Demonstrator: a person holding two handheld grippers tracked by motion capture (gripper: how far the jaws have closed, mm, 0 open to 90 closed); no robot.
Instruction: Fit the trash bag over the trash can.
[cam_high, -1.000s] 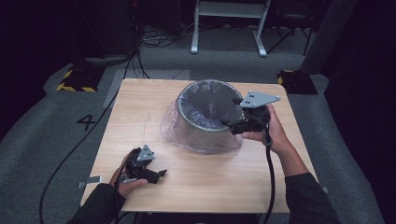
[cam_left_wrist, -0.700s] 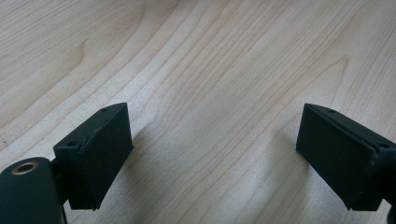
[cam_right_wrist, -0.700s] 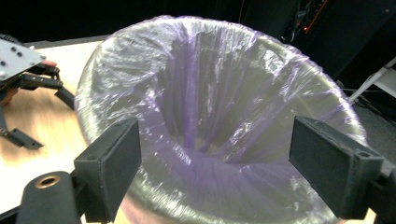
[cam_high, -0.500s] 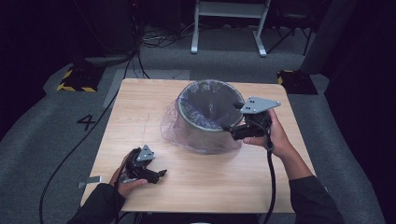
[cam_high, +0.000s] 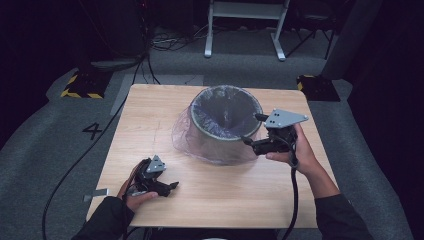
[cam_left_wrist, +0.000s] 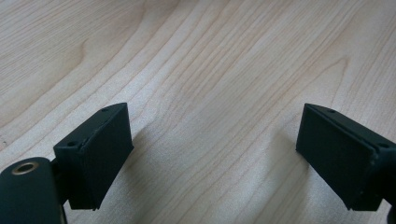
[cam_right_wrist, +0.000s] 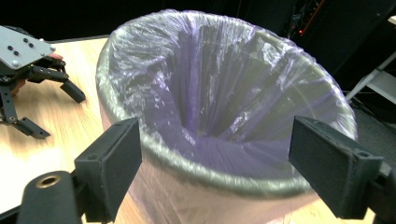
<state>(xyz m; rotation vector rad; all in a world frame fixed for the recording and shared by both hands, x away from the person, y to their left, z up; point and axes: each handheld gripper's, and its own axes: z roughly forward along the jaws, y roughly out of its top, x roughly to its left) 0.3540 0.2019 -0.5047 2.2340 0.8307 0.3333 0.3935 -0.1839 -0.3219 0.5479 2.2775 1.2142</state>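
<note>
Drawn back slightly, right gripper (cam_high: 254, 133) gapes empty beside round bin's (cam_high: 226, 125) crinkly purple liner (cam_right_wrist: 210, 107); left gripper (cam_high: 169, 188) open.

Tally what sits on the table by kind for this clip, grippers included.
Bins: 1, the round grey bin
Bin liners: 1, the clear purplish bag lining it and draped over its rim
Grippers: 2, the left gripper low over the wood, the right gripper at the bin's rim, both open
Total: 4

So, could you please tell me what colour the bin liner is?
Translucent pale purple bin liner, clearest in the right gripper view.
</note>
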